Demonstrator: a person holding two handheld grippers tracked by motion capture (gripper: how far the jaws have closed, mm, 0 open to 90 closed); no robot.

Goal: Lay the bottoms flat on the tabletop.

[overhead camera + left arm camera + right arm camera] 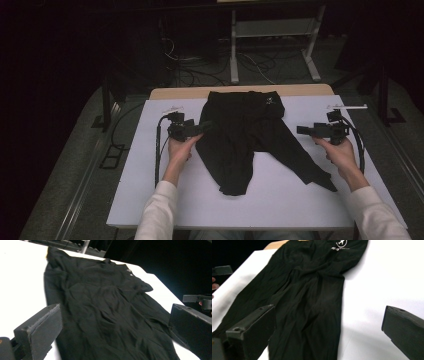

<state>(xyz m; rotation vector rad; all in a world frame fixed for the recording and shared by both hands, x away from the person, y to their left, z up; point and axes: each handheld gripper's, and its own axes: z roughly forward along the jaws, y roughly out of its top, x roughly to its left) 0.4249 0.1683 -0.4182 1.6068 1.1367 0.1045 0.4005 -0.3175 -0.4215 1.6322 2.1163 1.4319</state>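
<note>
Sleeves and forearms come in at the bottom, one gripper each side of the black trousers (pixel 245 135).

Both sets of jaws stand wide and hold nothing. Trousers lie mid-worktop (pixel 150 145), waistband at the far edge, legs running toward the person. Left gripper (pixel 205 126) sits right at the cloth's edge, while the right gripper (pixel 300 130) hangs a bit off it, so left looks nearer to grab.

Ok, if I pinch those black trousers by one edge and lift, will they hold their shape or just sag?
The black trousers will probably sag: the cloth lies flat and creased on the white table, so it looks thin and limp. Expect the spread legs to trail and drag behind. It seems light, and pushing would likely bunch it rather than slide it. Both grippers, left and right, stand open.
</note>
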